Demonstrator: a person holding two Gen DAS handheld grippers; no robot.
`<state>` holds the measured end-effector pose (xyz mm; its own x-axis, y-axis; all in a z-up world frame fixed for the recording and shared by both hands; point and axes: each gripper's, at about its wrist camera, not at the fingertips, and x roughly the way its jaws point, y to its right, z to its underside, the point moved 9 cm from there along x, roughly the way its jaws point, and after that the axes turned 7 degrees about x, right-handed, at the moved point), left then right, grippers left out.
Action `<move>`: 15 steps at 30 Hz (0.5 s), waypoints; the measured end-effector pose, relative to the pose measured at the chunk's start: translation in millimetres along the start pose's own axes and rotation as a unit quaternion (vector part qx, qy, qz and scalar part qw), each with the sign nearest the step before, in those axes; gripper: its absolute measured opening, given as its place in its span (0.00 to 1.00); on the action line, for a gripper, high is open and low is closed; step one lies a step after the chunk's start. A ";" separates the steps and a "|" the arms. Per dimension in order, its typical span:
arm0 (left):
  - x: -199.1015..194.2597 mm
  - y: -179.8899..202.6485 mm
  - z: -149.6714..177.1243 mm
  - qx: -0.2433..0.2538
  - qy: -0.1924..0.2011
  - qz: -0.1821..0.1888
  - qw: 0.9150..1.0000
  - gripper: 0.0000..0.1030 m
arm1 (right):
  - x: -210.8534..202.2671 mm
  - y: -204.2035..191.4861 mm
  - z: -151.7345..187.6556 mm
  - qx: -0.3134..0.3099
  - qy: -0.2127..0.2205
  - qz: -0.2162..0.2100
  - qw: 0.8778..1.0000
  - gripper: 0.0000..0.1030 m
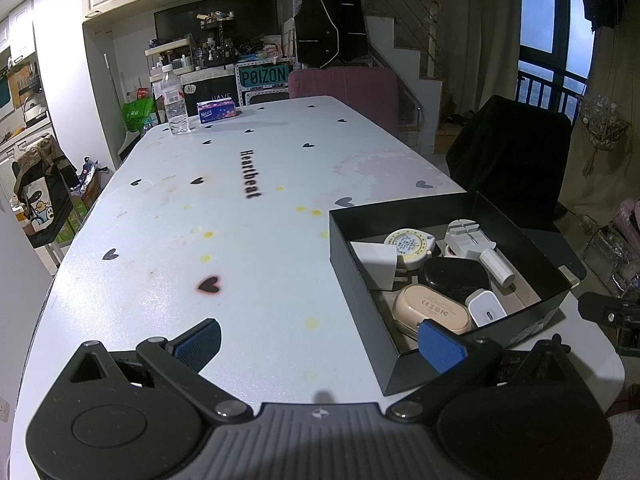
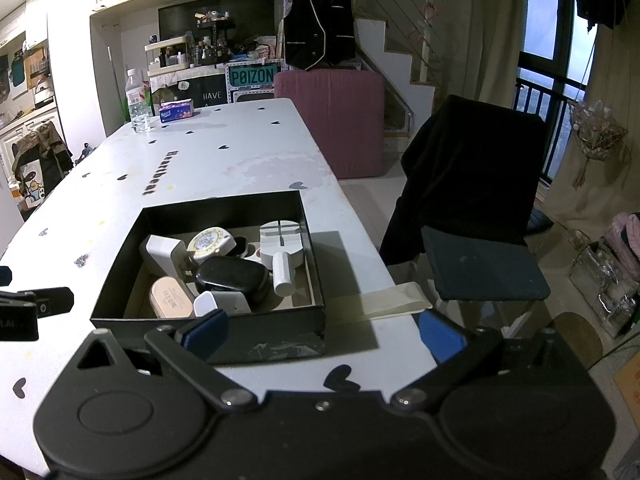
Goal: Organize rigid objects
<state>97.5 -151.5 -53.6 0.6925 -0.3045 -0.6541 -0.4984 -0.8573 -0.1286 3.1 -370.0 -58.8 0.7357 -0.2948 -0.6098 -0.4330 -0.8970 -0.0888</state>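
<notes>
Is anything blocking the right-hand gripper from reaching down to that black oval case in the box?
Nothing covers the black oval case; it lies on top. The right gripper is open, and only the black box near wall stands between them, so it must go over.

Both wrist views low over table (image 1: pixel 260 240), sharing box (image 2: pixel 200 340).

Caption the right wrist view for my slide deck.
Open right gripper hovers before black box of small gadgets on heart-print table.
</notes>
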 end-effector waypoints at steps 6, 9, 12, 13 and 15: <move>-0.1 0.5 0.3 0.000 0.000 0.000 1.000 1.00 | -0.2 0.0 -0.2 0.000 0.000 0.000 1.000 1.00; -0.1 0.6 0.4 0.000 0.000 0.000 1.000 1.00 | -0.3 0.0 -0.3 0.000 0.000 0.000 1.000 1.00; -0.1 0.7 0.2 0.000 -0.001 0.000 1.000 1.00 | -0.4 0.0 -0.4 0.000 0.000 0.001 1.000 1.00; -0.1 0.7 0.5 0.000 -0.001 0.000 1.000 1.00 | 1.0 1.0 0.9 0.000 -0.001 0.002 1.000 1.00; -0.3 0.7 0.1 0.000 0.000 0.000 1.000 1.00 | 1.2 2.1 1.8 0.000 -0.001 0.002 1.000 1.00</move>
<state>96.9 -152.0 -53.5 0.6921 -0.3041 -0.6546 -0.4986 -0.8572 -0.1291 2.1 -371.7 -61.1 0.7333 -0.2969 -0.6117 -0.4355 -0.8960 -0.0872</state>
